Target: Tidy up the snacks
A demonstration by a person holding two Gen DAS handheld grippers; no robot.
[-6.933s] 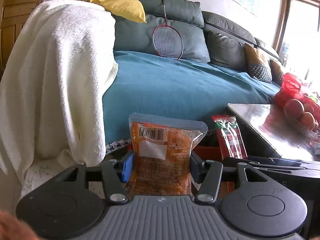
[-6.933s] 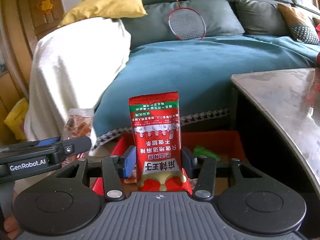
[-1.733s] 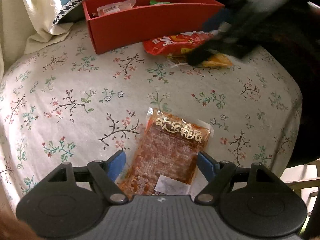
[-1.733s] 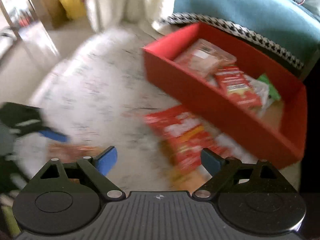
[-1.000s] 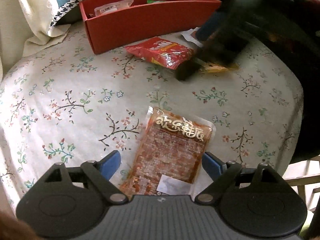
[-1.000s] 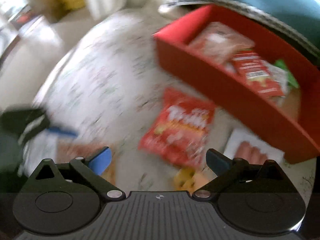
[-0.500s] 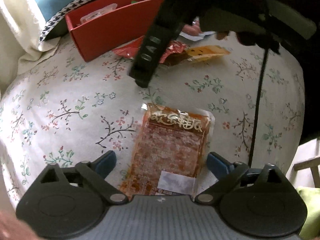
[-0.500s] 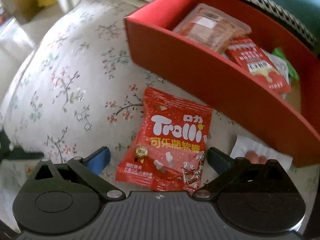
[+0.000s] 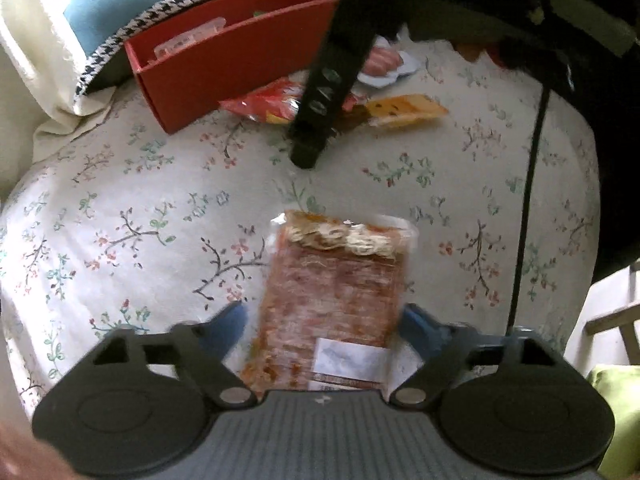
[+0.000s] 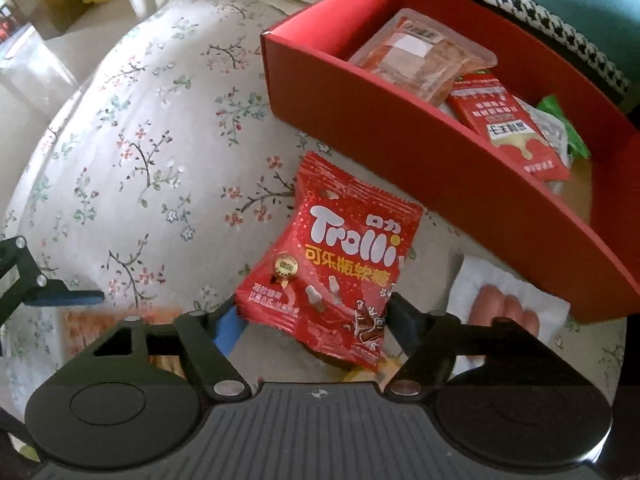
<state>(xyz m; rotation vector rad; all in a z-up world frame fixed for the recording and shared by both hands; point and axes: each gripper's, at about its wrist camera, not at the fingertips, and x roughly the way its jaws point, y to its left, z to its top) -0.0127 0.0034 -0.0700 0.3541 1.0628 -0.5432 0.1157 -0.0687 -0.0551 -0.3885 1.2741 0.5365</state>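
We held a tool in each hand above a worktop covered by a cream cloth printed with small flowers and branches (image 9: pixel 140 208). The left tool (image 9: pixel 322 322) pointed steeply down over a clear plastic pouch of orange-red snack (image 9: pixel 332 292), which lay flat on the cloth with gold characters across its top that blur kept us from reading and a white label near its bottom edge; its blue-padded jaws had just been closing on the pouch's two long edges, though we could not tell whether the pads yet pressed it. The right tool (image 10: pixel 312 320) had also just been closing, and its jaws pinched the lower corners of a glossy red candy bag (image 10: pixel 332 264) marked "Trolli" in white letters above a line of yellow Chinese characters, with small cola bottles drawn below. Just beyond that bag stood an open red cardboard box (image 10: pixel 400 136), holding a clear plastic tray of reddish snack (image 10: pixel 424 60), a red sachet with white Chinese print (image 10: pixel 504 120) and a green wrapper (image 10: pixel 560 124). A white packet of pink sausages (image 10: pixel 508 300) lay beside the box's near wall, and a yellow-orange packet (image 9: pixel 404 114) lay on the cloth near the red bag.
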